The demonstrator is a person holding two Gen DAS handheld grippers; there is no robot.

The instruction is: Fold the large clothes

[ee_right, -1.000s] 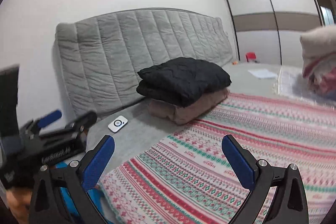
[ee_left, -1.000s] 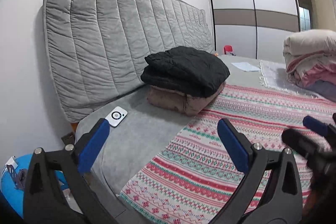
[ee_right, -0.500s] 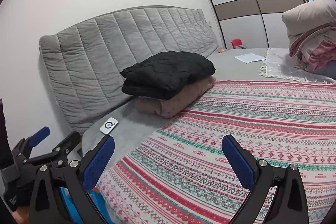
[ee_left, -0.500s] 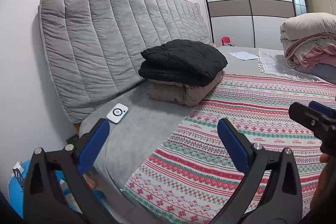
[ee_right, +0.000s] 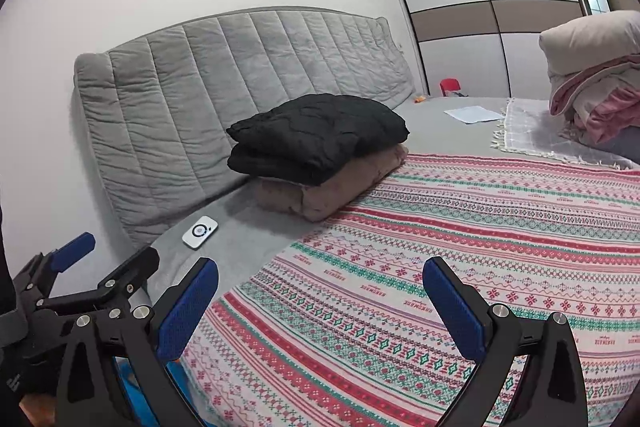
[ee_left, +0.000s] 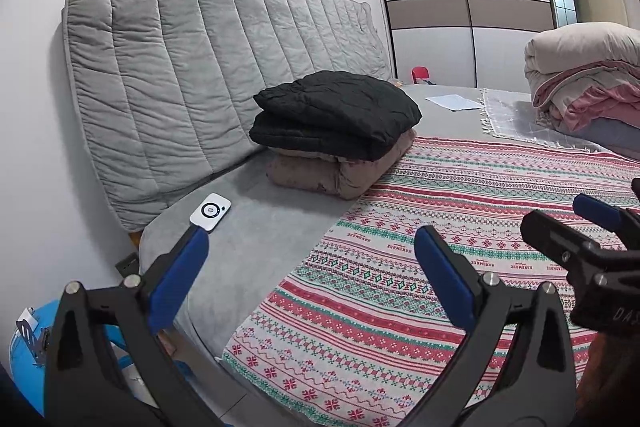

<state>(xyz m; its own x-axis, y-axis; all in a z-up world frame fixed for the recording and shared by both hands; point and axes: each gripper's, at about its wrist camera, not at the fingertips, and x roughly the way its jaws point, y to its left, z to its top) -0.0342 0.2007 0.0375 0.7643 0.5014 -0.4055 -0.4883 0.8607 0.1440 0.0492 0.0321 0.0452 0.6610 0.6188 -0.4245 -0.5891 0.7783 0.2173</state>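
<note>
Folded clothes: a black jacket [ee_left: 340, 115] stacked on a brown one [ee_left: 344, 173], on the grey bed [ee_left: 256, 247] near the headboard [ee_left: 200, 75].
Blanket: the patterned blanket [ee_left: 440, 227] lies flat beside the stack.
Left gripper [ee_left: 308, 279]: wide apart, holding nothing, above the bed corner.
Right gripper [ee_right: 320, 311]: wide apart, holding nothing, over the blanket.
Remote: the white remote [ee_left: 210, 211] lies on the grey bed.

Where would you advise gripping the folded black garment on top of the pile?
Probably the black garment by its rounded folded edge facing the headboard, approached from the left claw's side: the layers join there, giving one thick pinchable edge above the brown garment.
</note>
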